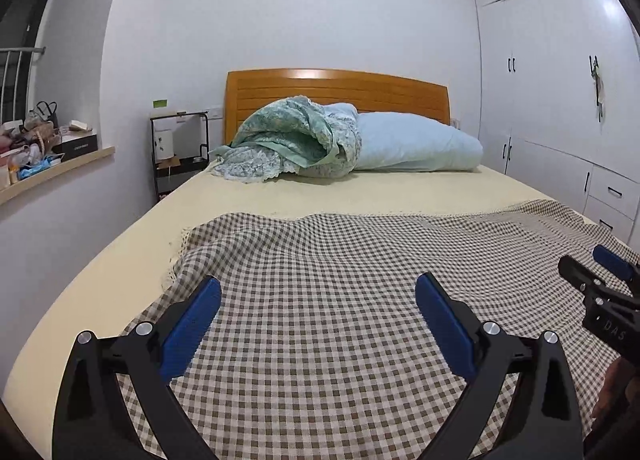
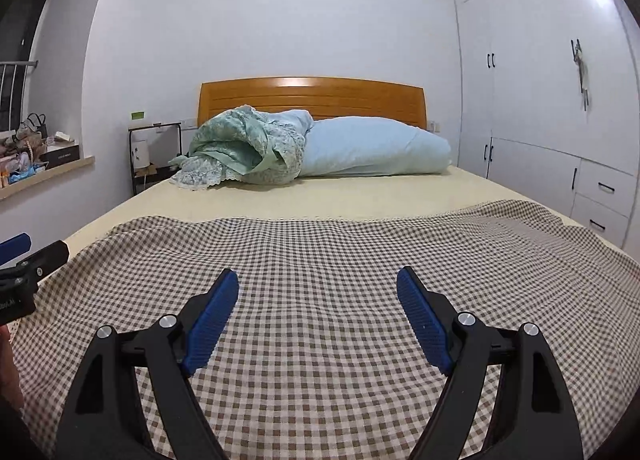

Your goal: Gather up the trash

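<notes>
The bed (image 1: 280, 196) carried a checked cloth (image 1: 340, 280), and no trash could be made out on it or between the fingers. The left gripper (image 1: 318, 296) and right gripper (image 2: 318, 288) hovered above the cloth, fingers spread and holding nothing.

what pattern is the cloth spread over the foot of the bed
Brown and cream gingham check; the checked cloth shows best in the right wrist view.

left tool (image 1: 318, 288) and right tool (image 2: 318, 280): black plastic scissor-style arms, blue ribbed pads (image 2: 212, 320), silver round pivot screws; pale lettering on right tool's black body, seen from left wrist
</notes>
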`<state>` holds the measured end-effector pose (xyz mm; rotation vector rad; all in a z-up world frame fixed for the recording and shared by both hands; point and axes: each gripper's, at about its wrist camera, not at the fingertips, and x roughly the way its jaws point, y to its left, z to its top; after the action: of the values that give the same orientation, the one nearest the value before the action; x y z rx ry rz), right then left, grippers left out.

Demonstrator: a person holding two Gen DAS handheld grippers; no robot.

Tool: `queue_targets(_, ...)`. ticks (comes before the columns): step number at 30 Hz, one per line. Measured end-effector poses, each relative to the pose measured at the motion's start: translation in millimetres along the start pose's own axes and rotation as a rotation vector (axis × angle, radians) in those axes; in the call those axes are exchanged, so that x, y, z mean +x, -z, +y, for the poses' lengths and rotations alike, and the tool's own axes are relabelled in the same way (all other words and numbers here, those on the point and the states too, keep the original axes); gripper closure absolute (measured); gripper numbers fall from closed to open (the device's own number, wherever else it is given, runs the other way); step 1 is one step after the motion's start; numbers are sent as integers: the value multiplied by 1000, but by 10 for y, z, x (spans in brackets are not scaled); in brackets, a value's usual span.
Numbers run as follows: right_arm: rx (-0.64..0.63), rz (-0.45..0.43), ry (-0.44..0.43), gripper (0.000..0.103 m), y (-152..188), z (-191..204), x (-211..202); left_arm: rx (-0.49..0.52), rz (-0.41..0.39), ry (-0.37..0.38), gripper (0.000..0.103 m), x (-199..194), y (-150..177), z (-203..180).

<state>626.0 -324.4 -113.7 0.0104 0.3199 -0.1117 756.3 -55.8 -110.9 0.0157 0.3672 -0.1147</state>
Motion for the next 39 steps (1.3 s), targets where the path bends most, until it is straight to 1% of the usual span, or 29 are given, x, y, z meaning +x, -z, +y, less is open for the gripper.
queue_targets(4,-11,12,12,25,40,14,-30,-10,-20,5,8,-134,2,6)
queue_targets(7,-27,11,25,25,99,22,-151,-26,-30,2,8,-270,0,3)
queue_targets(10,-37,3,22,25,185,25,-346,-43,-40,21,8,-466,1,-14)
queue_targets(13,-44,-15,33,25,270,27,-626,-46,-55,20,8,-749,35,-25)
queue_targets(15,-32,-21,39,16,311,10,-783,-51,-64,27,8,-946,84,-32)
queue_targets(17,-15,-42,52,16,346,-16,-975,-43,-69,33,8,-1157,146,-52)
queue_targets(19,3,-39,56,16,372,-65,-1157,-24,-71,28,8,-1375,212,-84)
queue_targets(22,36,-33,58,16,396,-142,-1462,-6,-76,25,7,-1775,310,-129)
queue_targets(25,81,-16,44,16,422,-226,-1776,-30,-76,44,7,-2262,394,-158)
queue_targets(28,106,22,24,16,452,-276,-2083,-56,-83,51,7,-2756,479,-184)
queue_targets(30,88,47,10,16,470,-270,-2303,-73,-96,51,7,-3053,532,-197)
queue_targets(31,76,52,10,16,474,-259,-2399,-81,-101,59,7,-3279,566,-204)
queue_targets(33,34,52,10,16,466,-217,-2667,-80,-114,58,7,-3573,608,-217)
queue_targets(34,30,49,15,16,458,-209,-2776,-68,-132,44,7,-3808,641,-237)
queue_targets(37,30,41,4,16,427,-175,-3185,-50,-151,-5,7,-4249,705,-284)
queue_targets(39,5,29,10,16,430,-123,-3479,-57,-156,-5,7,-4573,775,-317)
